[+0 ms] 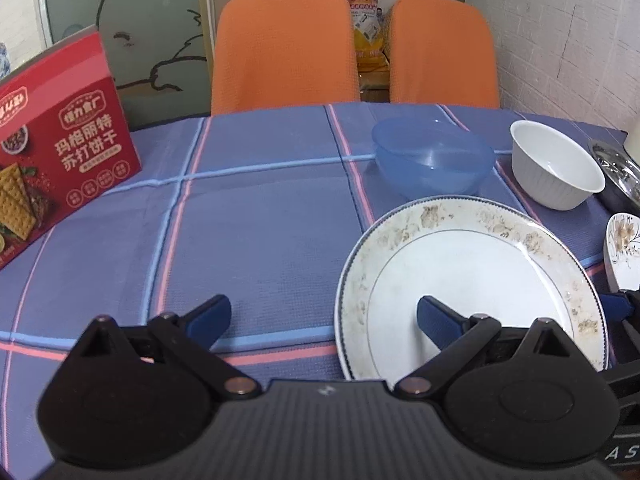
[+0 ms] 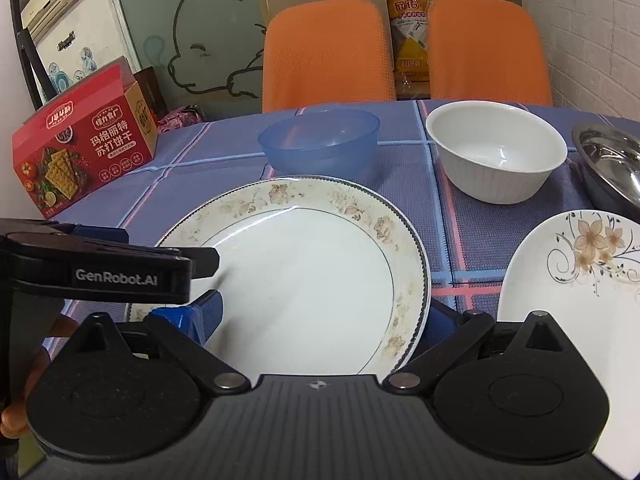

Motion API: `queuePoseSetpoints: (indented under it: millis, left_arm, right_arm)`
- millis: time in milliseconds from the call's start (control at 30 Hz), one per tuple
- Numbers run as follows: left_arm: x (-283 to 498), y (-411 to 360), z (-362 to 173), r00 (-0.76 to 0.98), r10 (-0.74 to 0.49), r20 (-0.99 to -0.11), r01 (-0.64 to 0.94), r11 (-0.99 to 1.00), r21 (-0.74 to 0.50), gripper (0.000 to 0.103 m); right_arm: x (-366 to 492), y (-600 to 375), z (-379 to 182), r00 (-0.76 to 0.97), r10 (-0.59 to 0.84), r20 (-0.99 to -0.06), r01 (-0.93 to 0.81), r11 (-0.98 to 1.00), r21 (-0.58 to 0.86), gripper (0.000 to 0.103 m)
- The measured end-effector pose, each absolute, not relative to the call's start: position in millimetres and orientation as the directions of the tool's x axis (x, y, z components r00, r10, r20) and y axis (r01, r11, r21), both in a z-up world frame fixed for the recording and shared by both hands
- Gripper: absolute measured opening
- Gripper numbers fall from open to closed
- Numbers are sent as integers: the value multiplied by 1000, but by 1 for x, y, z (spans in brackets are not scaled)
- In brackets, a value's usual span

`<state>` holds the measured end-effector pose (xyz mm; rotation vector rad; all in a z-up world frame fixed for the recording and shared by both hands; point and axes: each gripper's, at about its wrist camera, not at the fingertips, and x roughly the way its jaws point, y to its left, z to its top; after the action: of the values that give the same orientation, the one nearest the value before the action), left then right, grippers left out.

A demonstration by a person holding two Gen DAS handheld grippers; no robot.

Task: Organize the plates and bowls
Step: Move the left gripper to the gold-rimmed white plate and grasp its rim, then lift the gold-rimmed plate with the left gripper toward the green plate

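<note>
A blue plaid tablecloth (image 1: 260, 208) carries the floral-rimmed plate (image 2: 304, 280); two orange chairs (image 1: 284, 44) behind it. Left gripper (image 1: 324, 320) and right gripper (image 2: 320, 316) both gape.

My left gripper (image 1: 322, 322): matt black plastic body, ribbed top, bare metal pivot pins, blue rubbery-looking finger pads (image 1: 210, 316). Right gripper (image 2: 322, 318) same build. Tablecloth (image 1: 256, 216): woven cloth, matt, visible weave, creased. Gold-floral plate (image 2: 304, 276): glazed ceramic, glossy, rim print worn and dull. Flower-print plate (image 2: 568, 300): glossy white glaze. Blue bowl (image 2: 320, 146): translucent plastic, smooth, slightly frosted. White bowl (image 2: 496, 152): glossy inside, fluted outer wall, ceramic or plastic, cannot tell. Steel dish (image 2: 612, 164): polished metal, mirror reflections. Cracker box (image 1: 60, 168): printed cardboard, semi-gloss. Chair backs (image 1: 284, 48): orange textured fabric, matt.
</note>
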<state>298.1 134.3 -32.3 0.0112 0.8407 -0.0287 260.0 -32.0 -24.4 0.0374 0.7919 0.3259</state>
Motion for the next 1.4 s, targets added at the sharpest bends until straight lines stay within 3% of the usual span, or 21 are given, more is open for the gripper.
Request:
queuePoseSetpoints:
  millis: [200,600,1033,1167,1400]
  left_arm:
    - [307,133,-38,658,-26,-753,31,999,-7,98]
    - [311,137,-41,661,-52,-748,20,998,-51,100]
    - [307,117,-41,661,-128,-739,125,990,-59,100]
    - [307,104,-38,655,-171,-736,183,981,-65,94]
    - [310,103,-33,645,-162,-747,164,984,-72,94]
  right_arm:
    - [262,-21,-31,668,248,-702,-295,954,56,90]
    - [259,-21,-35,713,261,-651,-314,949,37,91]
    - [259,-20,-36,725,264,-636,-316,948,34,91]
    - [259,-21,-36,718,280,-637,-332,943,40,91]
    - [257,-25,-30,708,304,-637,-318,943,97,91]
